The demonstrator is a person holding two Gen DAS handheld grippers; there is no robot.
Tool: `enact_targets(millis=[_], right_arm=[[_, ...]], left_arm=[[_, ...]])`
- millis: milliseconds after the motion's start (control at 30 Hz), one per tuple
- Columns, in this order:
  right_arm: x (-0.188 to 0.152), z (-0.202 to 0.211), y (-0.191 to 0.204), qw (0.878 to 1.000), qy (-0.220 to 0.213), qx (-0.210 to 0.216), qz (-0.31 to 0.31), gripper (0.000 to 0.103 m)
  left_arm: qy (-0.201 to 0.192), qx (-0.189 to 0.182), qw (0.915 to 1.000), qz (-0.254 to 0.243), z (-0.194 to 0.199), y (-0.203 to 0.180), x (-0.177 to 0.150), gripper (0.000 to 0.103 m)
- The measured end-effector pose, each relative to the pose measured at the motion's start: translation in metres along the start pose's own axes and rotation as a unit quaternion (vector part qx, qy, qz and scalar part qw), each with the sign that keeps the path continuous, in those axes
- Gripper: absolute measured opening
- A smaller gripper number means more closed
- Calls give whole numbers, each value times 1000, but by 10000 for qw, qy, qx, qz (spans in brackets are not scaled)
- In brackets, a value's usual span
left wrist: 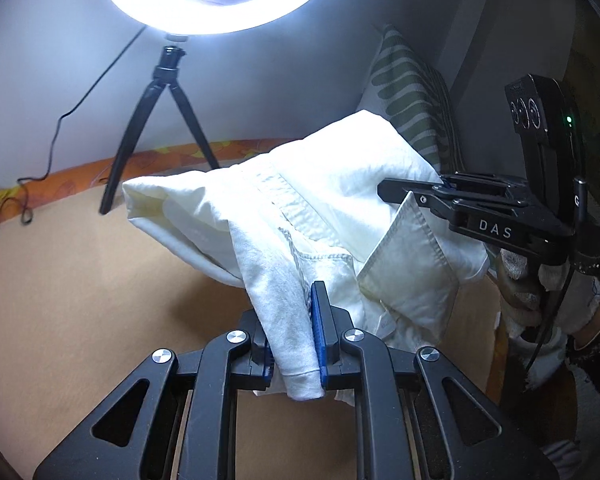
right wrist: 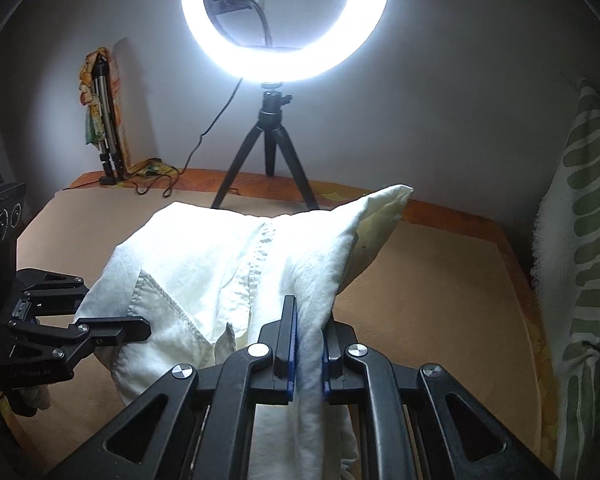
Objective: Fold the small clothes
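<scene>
A lit ring light (right wrist: 286, 24) on a tripod (right wrist: 270, 152); striped pillow (right wrist: 584, 216) beside.

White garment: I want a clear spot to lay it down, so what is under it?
The white garment hangs from both tools over the tan surface. The patch directly beneath is hidden by the cloth.

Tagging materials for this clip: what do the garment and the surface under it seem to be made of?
Garment: white woven cloth, likely cotton twill or denim, matte; stitched seams and a patch pocket show. Both the left gripper and right gripper pinch it. Surface: tan, smooth and matte, perhaps a fabric cover; hard to tell.
</scene>
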State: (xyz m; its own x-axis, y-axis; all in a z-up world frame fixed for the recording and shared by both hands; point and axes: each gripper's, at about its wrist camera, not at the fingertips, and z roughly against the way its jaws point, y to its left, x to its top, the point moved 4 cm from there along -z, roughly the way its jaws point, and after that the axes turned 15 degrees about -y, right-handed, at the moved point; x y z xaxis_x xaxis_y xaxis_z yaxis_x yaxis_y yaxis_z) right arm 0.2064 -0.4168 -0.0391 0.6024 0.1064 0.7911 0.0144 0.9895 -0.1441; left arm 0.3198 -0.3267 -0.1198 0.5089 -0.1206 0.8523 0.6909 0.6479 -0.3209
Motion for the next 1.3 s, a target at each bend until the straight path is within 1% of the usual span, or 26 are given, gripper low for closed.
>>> enact_targets(millis=[267, 433, 500, 533, 567, 633, 667, 700, 733, 767, 800, 833, 867, 900, 933, 967, 1033, 1133, 1300], right_arm=[[-5, -30, -52, 9991, 129, -370, 166, 7], [-16, -43, -79, 9967, 279, -745, 163, 8], [-23, -43, -89, 9950, 356, -932, 96, 13], [-25, -44, -93, 9940, 406, -1015, 39, 21], [-27, -44, -97, 9928, 415, -1125, 6, 34], [-27, -38, -102, 9915, 339, -1251, -60, 43], [-26, -36, -103, 9911, 320, -1288, -101, 53], [-26, -33, -104, 9906, 296, -1331, -126, 61], [-25, -30, -105, 9899, 262, -1390, -128, 72], [-23, -27, -103, 9891, 213, -1449, -116, 79], [-22, -23, -101, 9888, 165, -1481, -99, 81], [-20, -21, -98, 9887, 134, -1489, -75, 85], [-20, -19, -96, 9884, 104, -1513, -55, 89], [-19, -16, -94, 9877, 67, -1562, -46, 90], [-19, -12, -92, 9871, 39, -1598, -61, 90], [-19, -9, -90, 9870, 17, -1607, -91, 91], [-18, -3, -87, 9864, -24, -1633, -166, 93], [-16, 8, -81, 9852, -127, -1691, -235, 101], [-16, 30, -68, 9836, -279, -1736, -399, 103]], left_arm=[[106, 27, 9999, -123, -48, -12, -1, 14], [220, 39, 9996, -145, -61, -19, -5, 15], [275, 26, 9995, -160, -62, -20, -6, 16], [304, 36, 9994, -164, -61, -20, -6, 18], [358, 96, 9991, -184, -60, -20, -7, 20], [390, 137, 9989, -199, -59, -20, -7, 28], [382, 148, 9990, -195, -57, -20, -7, 31], [362, 144, 9991, -190, -54, -20, -7, 35], [340, 148, 9991, -205, -51, -21, -7, 41], [318, 155, 9991, -229, -48, -21, -7, 45], [287, 196, 9991, -257, -44, -22, -7, 54], [240, 251, 9990, -296, -41, -24, -6, 58], [196, 258, 9989, -327, -40, -26, -4, 59], [151, 246, 9989, -361, -35, -29, -2, 61], [105, 255, 9988, -397, -32, -31, 0, 67], [57, 283, 9987, -429, -28, -33, 1, 70], [-48, 327, 9983, -488, -18, -35, 5, 70], [-77, 298, 9985, -442, -5, -38, 8, 71], [-123, 297, 9987, -391, 18, -41, 5, 71]])
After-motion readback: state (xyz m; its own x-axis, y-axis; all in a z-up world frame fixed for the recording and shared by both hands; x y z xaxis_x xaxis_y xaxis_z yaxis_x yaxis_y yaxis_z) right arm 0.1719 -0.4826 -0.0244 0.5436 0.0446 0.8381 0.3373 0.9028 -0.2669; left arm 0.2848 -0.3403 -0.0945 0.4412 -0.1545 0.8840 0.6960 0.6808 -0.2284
